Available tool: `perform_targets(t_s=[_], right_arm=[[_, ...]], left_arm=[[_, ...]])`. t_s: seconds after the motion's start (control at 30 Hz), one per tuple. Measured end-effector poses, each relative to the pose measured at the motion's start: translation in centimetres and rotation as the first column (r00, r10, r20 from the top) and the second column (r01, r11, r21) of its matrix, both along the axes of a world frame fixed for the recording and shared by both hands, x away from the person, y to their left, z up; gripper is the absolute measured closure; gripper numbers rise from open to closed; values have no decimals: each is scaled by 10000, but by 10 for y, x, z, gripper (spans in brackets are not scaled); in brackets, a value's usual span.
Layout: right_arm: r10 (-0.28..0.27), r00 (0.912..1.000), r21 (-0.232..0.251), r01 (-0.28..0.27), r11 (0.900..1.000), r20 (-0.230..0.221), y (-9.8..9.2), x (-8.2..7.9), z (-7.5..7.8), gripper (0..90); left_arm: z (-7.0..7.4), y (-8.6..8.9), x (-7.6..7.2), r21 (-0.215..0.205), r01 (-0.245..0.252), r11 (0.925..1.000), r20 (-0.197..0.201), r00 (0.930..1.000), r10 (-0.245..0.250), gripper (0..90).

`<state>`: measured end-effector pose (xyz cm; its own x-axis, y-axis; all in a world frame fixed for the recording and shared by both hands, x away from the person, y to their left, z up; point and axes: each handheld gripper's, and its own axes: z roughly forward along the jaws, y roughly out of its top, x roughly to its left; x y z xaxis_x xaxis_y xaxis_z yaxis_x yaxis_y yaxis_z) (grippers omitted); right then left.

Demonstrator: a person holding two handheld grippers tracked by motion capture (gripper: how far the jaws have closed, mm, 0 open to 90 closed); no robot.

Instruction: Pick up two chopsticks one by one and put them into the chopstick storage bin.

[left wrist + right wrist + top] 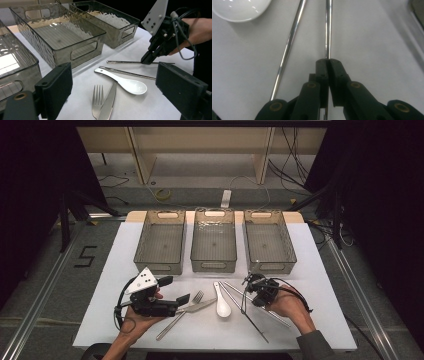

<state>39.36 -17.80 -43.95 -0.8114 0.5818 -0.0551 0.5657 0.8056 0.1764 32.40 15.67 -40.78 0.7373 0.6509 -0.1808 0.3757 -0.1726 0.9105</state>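
Two metal chopsticks lie on the white bench; one [327, 27] is pinched between the closed jaws of the right hand-held gripper [327, 62], which has it near mid-length, the rod running straight ahead from the pads and back underneath the body. The second chopstick [289, 47] lies just beside the jaws on their left in the right gripper view, apart from them and slanting away.

Item, white ceramic spoon [222, 303]: beyond that second chopstick, farther to the same side. Item, fork [180, 314] and knife [196, 307], overlapping, just ahead of the left hand-held gripper [177, 290], whose jaws stand wide open with nothing between them, seen in its own view framing the cutlery. Item, three smoked plastic bins in a row beyond both grippers; the nearest to the right gripper is the right bin [268, 242], just ahead of it.

Handling note, as a judgement: the step in hand looks like lifting the gripped chopstick for sorting into a bin. A thin smooth rod pinched at one spot may swivel or slide, so keep the squeeze firm, raise it level and slowly, and clear the neighbouring chopstick without dragging it. Bring the rod lengthwise along the bin before lowering, so neither end catches the rim, and release low.
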Motion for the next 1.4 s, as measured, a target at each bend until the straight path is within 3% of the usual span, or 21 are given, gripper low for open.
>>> perform_targets(t_s=[0.23, 0.4, 0.53, 0.67, 0.77, 0.87, 0.97, 1.03, 1.07, 1.2, 1.3, 1.4], right_arm=[[645, 9969, 304, -659, 9974, 454, 3, -11, 23, 867], [1310, 9888, 466, -1345, 9898, 716, 15, -23, 35, 866], [1792, 9798, 522, -1842, 9815, 886, 24, -31, 41, 866], [2183, 9708, 561, -2246, 9728, 998, 32, -38, 44, 866], [2478, 9647, 532, -2530, 9660, 887, 37, -42, 45, 866], [2649, 9610, 517, -2694, 9616, 798, 41, -44, 42, 866], [2984, 9521, 398, -3014, 9527, 669, 44, -46, 40, 866], [3026, 9512, 497, -3056, 9508, 609, 46, -47, 39, 866], [3201, 9456, 490, -3230, 9451, 582, 46, -47, 39, 866], [3436, 9380, 437, -3456, 9374, 461, 49, -50, 39, 866], [3708, 9277, 449, -3726, 9269, 433, 51, -53, 39, 866], [3792, 9242, 414, -3809, 9237, 446, 53, -55, 39, 866]], left_arm=[[-2, -2, 3, 374, 12, 9993, -84, 10000, -9, 137], [-4, -8, 8, 760, 138, 9970, -38, 9999, -135, 136], [-8, -15, 18, 1009, 241, 9946, -273, 9994, -214, 138], [-9, -17, 23, 1040, 590, 9928, -358, 9978, -555, 151], [-10, -24, 24, 1297, 1102, 9854, -392, 9936, -1060, 155], [-13, -35, 25, 1772, 1705, 9693, -498, 9852, -1642, 158], [-16, -45, 23, 2590, 2098, 9428, -451, 9777, -2052, 168], [-18, -50, 22, 2761, 2440, 9296, -620, 9697, -2361, 186], [-19, -53, 21, 2889, 2660, 9197, -696, 9639, -2569, 198], [-23, -62, 16, 3560, 3218, 8774, -774, 9458, -3154, 230], [-24, -66, 16, 3772, 3459, 8591, -834, 9366, -3404, 268], [-26, -68, 16, 3967, 3704, 8399, -941, 9266, -3642, 314]])
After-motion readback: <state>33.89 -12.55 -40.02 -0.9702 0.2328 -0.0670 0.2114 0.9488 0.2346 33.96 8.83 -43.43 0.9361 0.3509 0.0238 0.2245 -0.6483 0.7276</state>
